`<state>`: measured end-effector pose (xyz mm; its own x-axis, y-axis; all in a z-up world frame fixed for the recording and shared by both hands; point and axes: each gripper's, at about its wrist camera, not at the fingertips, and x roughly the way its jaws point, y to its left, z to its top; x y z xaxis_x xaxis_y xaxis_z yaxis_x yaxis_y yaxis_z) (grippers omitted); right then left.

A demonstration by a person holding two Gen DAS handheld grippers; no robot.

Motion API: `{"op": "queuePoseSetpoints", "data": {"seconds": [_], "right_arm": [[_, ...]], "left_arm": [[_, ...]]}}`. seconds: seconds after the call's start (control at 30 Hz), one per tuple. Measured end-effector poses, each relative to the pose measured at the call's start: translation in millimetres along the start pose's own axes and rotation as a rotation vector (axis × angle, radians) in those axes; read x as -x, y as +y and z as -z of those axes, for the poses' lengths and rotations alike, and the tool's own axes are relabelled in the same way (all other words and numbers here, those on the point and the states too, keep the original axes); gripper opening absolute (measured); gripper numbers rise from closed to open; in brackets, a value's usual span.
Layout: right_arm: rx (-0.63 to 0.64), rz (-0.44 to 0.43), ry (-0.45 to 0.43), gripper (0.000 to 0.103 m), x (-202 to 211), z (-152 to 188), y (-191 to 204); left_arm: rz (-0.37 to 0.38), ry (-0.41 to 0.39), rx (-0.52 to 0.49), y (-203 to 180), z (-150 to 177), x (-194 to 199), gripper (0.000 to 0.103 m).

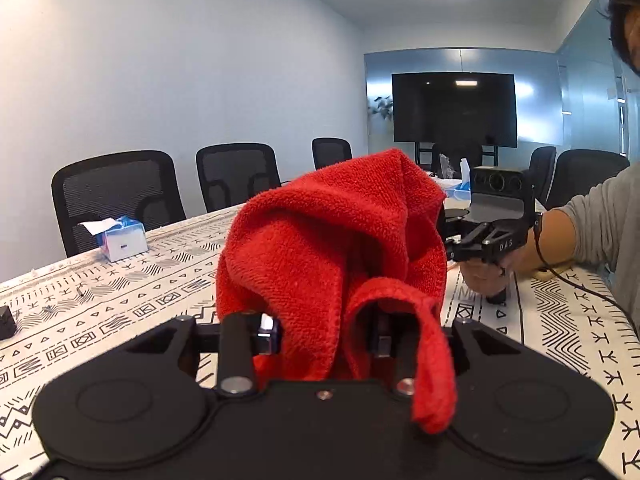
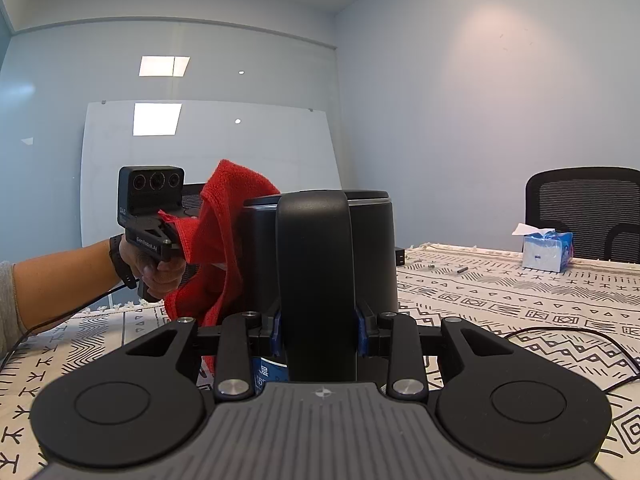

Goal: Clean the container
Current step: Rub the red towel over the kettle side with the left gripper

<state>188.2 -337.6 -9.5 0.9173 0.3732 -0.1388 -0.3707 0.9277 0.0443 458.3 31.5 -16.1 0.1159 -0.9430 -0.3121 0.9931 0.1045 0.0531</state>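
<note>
My left gripper (image 1: 326, 340) is shut on a red cloth (image 1: 336, 252) that bunches up in front of it and hides the container in the left wrist view. My right gripper (image 2: 318, 330) is shut on the black handle (image 2: 316, 280) of a dark container (image 2: 372, 248), holding it upright above the patterned tablecloth (image 2: 520, 320). In the right wrist view the red cloth (image 2: 218, 240) presses against the container's left side, with the left gripper (image 2: 176, 236) behind it. The right gripper (image 1: 450, 242) shows in the left wrist view just right of the cloth.
A tissue box (image 1: 122, 240) sits at the table's far edge; it also shows in the right wrist view (image 2: 546, 250). Black office chairs (image 1: 116, 196) line the table. A black cable (image 2: 568, 340) lies on the cloth at right. Small loose items (image 2: 462, 269) lie near the tissue box.
</note>
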Motion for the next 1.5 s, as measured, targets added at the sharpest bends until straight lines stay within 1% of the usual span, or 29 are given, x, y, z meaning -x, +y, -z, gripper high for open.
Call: {"op": "queuePoseSetpoints", "data": {"seconds": [0.07, 0.17, 0.2, 0.27, 0.37, 0.4, 0.47, 0.57, 0.6, 0.67, 0.73, 0.8, 0.9, 1.07, 1.13, 1.27, 1.43, 1.5], "right_arm": [[0.000, 0.000, 0.000, 0.031, 0.0, 0.3, -0.1], [0.000, 0.000, 0.000, 0.031, -0.5, -0.1, -0.8], [0.000, 0.000, 0.000, 0.031, -0.6, -0.4, -1.0], [0.000, 0.000, 0.000, 0.031, -1.0, -0.7, -1.5], [0.000, 0.000, 0.000, 0.031, -1.3, -1.0, -2.0], [0.000, -0.001, 0.000, 0.031, -1.4, -1.0, -2.3], [0.000, 0.000, 0.000, 0.031, -1.7, -0.9, -2.8], [0.001, 0.000, 0.000, 0.031, -2.2, -1.1, -3.4], [0.001, 0.000, 0.000, 0.031, -2.5, -1.2, -3.7], [0.002, 0.000, 0.000, 0.031, -2.8, -1.3, -3.9], [0.003, 0.001, 0.000, 0.031, -3.2, -1.5, -4.2], [0.005, 0.002, -0.001, 0.031, -3.5, -1.3, -4.3], [0.009, 0.004, -0.003, 0.031, -3.6, -1.3, -4.2], [0.018, 0.007, -0.009, 0.031, -4.4, -1.8, -5.0], [0.023, 0.008, -0.011, 0.031, -4.4, -2.0, -4.7], [0.024, 0.008, -0.011, 0.031, -5.5, -2.2, -6.0], [0.028, 0.008, -0.015, 0.031, -5.9, -2.0, -6.1], [0.032, 0.008, -0.018, 0.031, -5.7, -2.0, -5.5]], "left_arm": [[0.002, 0.027, 0.000, -0.8, 6.1, -3.9, 0.041], [-0.002, 0.093, -0.006, -3.2, 16.6, -11.8, 0.041], [-0.002, 0.097, -0.005, -3.4, 17.5, -12.1, 0.041], [0.000, 0.079, -0.003, -2.9, 14.8, -8.6, 0.041], [0.006, 0.009, 0.006, -2.6, 6.0, 1.4, 0.041], [0.005, 0.005, 0.007, -3.2, 5.7, 1.7, 0.041], [-0.001, 0.020, 0.005, -4.6, 8.4, -1.0, 0.041], [-0.003, 0.073, 0.012, -5.6, 19.5, -9.2, 0.041], [-0.001, 0.063, 0.022, -5.4, 20.7, -8.5, 0.041], [0.005, 0.012, 0.047, -5.0, 18.6, -1.6, 0.041], [0.007, -0.059, 0.049, -7.4, 9.3, 8.0, 0.041], [0.004, -0.089, 0.047, -10.8, 0.8, 12.1, 0.041], [-0.031, -0.075, 0.051, -17.4, 1.0, 9.0, 0.041], [-0.110, 0.014, 0.110, -28.0, 21.0, -6.9, 0.041], [-0.120, 0.004, 0.120, -32.5, 17.6, -4.6, 0.041], [-0.137, -0.055, 0.109, -41.8, -0.7, 4.4, 0.041], [-0.186, -0.092, 0.166, -47.2, 10.7, 0.8, 0.041], [-0.201, -0.092, 0.184, -48.6, 15.1, -1.2, 0.041]]}}
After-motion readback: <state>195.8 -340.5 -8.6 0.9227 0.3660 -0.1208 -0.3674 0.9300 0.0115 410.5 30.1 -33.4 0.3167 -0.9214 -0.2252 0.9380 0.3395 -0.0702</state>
